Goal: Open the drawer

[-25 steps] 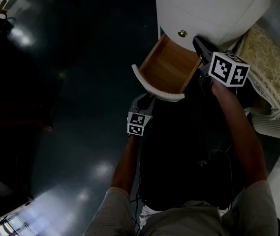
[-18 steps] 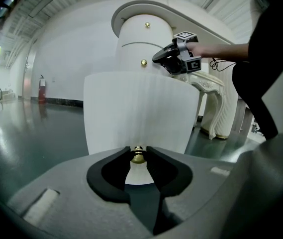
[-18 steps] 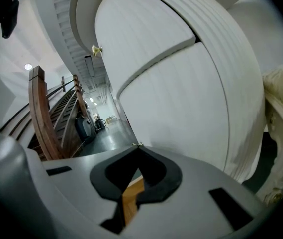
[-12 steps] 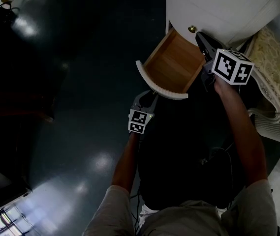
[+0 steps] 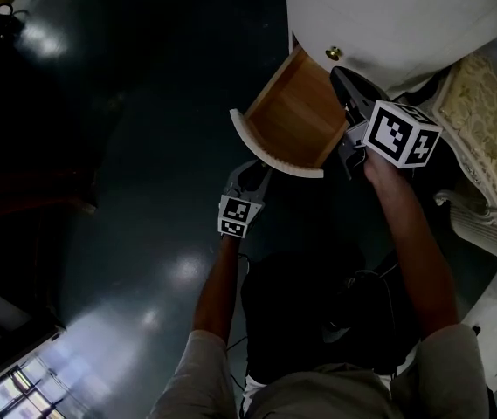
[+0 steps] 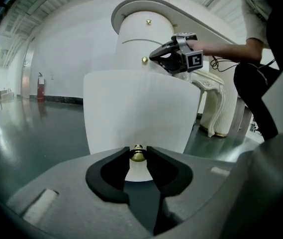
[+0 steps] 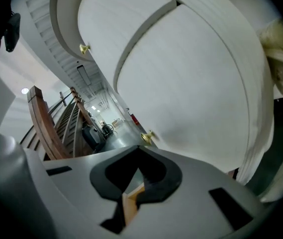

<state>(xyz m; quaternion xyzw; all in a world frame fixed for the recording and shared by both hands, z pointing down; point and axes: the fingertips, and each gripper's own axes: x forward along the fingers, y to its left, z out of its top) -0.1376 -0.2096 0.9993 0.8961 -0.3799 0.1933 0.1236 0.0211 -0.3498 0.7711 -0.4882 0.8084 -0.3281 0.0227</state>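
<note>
A round white cabinet has its lower drawer pulled out, so the bare wooden inside shows. The drawer's curved white front carries a small brass knob. My left gripper is shut on that knob. My right gripper hovers at the drawer's right side, close to the cabinet wall and another brass knob. Its tips meet with nothing between them. The left gripper view shows the right gripper above the drawer front.
A cream carved furniture piece stands right of the cabinet. The floor is dark and glossy, with a cable lying near my feet. A higher drawer knob sits on the cabinet. A wooden stair rail is far left.
The right gripper has sunk a little beside the drawer and rolled slightly. The left gripper keeps its hold on the knob, and the drawer stays out about as far.
</note>
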